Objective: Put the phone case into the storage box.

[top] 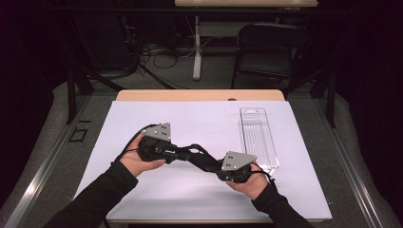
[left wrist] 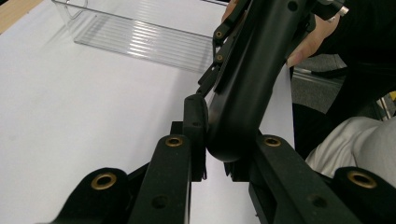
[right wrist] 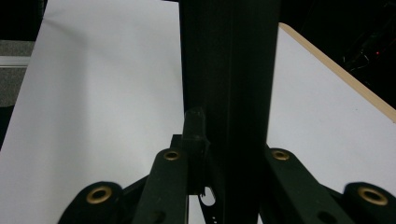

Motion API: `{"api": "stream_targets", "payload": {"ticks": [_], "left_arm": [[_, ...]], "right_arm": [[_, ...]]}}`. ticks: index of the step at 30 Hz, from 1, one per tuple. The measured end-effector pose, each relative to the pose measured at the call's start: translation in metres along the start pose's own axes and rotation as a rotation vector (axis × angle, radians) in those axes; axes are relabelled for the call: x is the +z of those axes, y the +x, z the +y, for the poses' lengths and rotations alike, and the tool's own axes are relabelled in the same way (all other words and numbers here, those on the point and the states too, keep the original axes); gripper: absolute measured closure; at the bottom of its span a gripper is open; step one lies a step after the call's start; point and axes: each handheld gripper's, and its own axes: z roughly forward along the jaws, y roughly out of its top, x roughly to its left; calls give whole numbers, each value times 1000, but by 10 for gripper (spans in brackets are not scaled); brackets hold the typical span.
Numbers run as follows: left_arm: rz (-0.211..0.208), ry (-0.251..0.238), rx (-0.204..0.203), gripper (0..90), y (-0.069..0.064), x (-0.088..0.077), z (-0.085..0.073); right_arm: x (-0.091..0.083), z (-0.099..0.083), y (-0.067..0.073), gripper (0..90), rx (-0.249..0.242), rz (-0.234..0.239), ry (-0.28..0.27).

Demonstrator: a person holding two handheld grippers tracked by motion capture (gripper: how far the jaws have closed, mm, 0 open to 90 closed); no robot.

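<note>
A long black object (top: 196, 154) hangs above the white sheet between my two grippers. My left gripper (top: 183, 153) comes in from the left and is shut on one end of it. In the left gripper view that end is smooth and rounded (left wrist: 247, 84), and my left gripper (left wrist: 224, 140) presses on it from both sides. My right gripper (top: 209, 164) holds the other end from the lower right. In the right gripper view the object is a dark ribbed bar (right wrist: 224, 70) running straight up between the jaws of my right gripper (right wrist: 229, 140), with the pads against it.
A clear plastic tray (top: 259, 137) lies lengthwise on the right side of the white sheet (top: 190, 118), just beyond the right hand. A black chair (top: 266, 47) and cables stand on the floor behind the table. The table's wooden far edge (top: 199, 95) borders the sheet.
</note>
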Motion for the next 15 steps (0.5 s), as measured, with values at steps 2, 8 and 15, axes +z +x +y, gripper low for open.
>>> {"api": "stream_targets", "payload": {"ticks": [2, 8, 15], "left_arm": [[-1, 2, -5, 813, 0, 0, 0], [3, 16, -25, 814, 2, -1, 1], [12, 46, -54, 814, 3, -1, 2]], "right_arm": [[-1, 0, -1, 769, 1, -1, 0], [-1, 0, -1, 687, 18, -7, 1], [-2, 0, -1, 576, 47, -21, -5]]}}
